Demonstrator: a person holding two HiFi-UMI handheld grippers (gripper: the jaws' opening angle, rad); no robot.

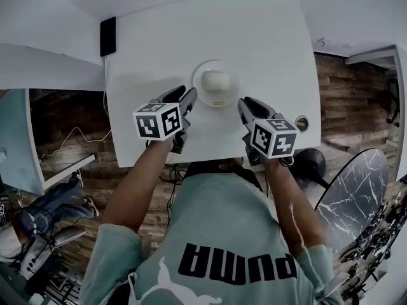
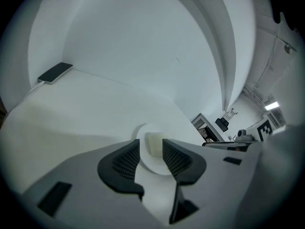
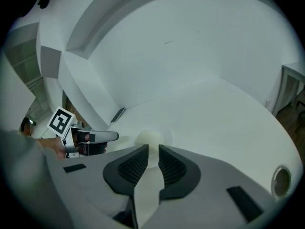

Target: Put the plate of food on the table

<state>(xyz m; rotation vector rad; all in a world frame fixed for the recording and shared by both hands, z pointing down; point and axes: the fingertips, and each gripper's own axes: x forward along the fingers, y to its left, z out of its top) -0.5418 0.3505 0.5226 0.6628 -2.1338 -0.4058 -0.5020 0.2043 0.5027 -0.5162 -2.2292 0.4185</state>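
Observation:
A white plate (image 1: 198, 70) with a pale round bun (image 1: 216, 81) stands on the white table (image 1: 267, 43), near its front edge. My left gripper (image 1: 191, 96) is just off the plate's left rim, its jaws open. In the left gripper view the plate (image 2: 151, 165) and bun (image 2: 153, 140) lie between and beyond the open left gripper (image 2: 151, 149); the pads touch nothing. My right gripper (image 1: 243, 105) is by the plate's right front rim. In the right gripper view its jaws (image 3: 153, 149) stand a little apart, with the bun (image 3: 149, 138) just ahead.
A black flat device (image 1: 107, 35) lies at the table's far left corner, also in the left gripper view (image 2: 55, 72). A round cable hole (image 1: 301, 123) is at the table's right front. A marble-topped round table (image 1: 353, 189) stands to the right on the wooden floor.

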